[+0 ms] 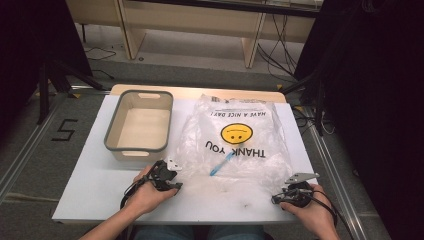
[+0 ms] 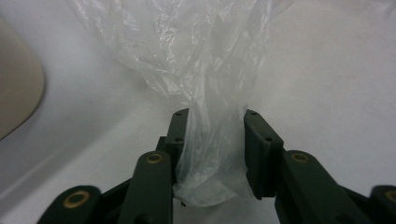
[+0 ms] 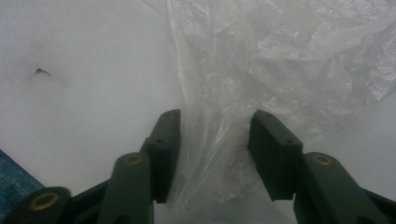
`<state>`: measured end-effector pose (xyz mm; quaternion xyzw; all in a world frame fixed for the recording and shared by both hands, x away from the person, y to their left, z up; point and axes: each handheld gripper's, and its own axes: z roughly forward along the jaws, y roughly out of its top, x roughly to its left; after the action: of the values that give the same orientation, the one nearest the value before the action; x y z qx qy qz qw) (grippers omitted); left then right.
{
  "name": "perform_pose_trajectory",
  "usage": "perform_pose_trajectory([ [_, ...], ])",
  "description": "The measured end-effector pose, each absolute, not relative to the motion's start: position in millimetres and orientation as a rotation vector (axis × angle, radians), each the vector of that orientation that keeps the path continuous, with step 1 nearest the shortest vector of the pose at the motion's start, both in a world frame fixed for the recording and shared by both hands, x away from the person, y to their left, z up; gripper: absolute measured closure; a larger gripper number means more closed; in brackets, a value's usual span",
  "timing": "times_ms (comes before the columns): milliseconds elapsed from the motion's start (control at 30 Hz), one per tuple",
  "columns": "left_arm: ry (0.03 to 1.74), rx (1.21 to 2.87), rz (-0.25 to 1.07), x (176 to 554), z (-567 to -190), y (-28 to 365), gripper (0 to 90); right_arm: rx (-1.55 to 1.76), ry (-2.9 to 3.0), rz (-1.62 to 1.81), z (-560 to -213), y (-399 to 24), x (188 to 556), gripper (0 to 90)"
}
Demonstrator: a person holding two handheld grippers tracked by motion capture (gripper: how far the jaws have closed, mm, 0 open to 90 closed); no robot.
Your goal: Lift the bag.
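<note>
Grey-rimmed beige bin [image 1: 139, 127], empty, sits at ten o'clock on the white table [image 1: 90, 185], just clear of the bag's left edge.

Left gripper [image 1: 172, 175] at seven o'clock, low on the table by the bag's near left corner. In the left gripper view its jaws stand partly open with a bunched strip of clear film between the pads; the film fills the gap, but firm pinch cannot be told.

Clear plastic bag [image 1: 235, 142] lies flat at centre, printing upside down: yellow smiley [image 1: 236, 133], "THANK YOU". Blue pen-like item [image 1: 220, 164] inside it.

Right gripper [image 1: 291, 192] at five o'clock, at the near right corner. Jaws half open, film lying loosely between, pads apart from it.
</note>
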<state>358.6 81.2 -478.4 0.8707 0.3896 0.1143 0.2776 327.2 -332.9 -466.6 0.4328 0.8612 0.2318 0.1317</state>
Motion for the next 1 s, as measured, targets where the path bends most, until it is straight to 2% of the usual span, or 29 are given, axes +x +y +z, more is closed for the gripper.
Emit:
perform_pose_trajectory([
  [267, 1.012, 2.38, 0.29, 359, -477, 76, 80.1, 1.299, 2.504, 0.665, -465, -336, 332, 77.6],
  [467, 0.97, 2.381, 0.287, 357, -477, 76, 87.1, 1.347, 2.5, 0.699, -466, -338, 335, 88.2],
  [633, 0.907, 2.326, 0.282, 357, -474, 80, 87.9, 1.364, 2.488, 0.721, -465, -339, 334, 89.8],
  [833, 0.782, 2.201, 0.392, 353, -456, 84, 88.0, 1.4, 2.444, 0.834, -460, -341, 333, 90.0],
  [1000, 0.743, 2.098, 0.443, 352, -445, 88, 88.0, 1.4, 2.366, 0.949, -450, -346, 332, 90.0],
])
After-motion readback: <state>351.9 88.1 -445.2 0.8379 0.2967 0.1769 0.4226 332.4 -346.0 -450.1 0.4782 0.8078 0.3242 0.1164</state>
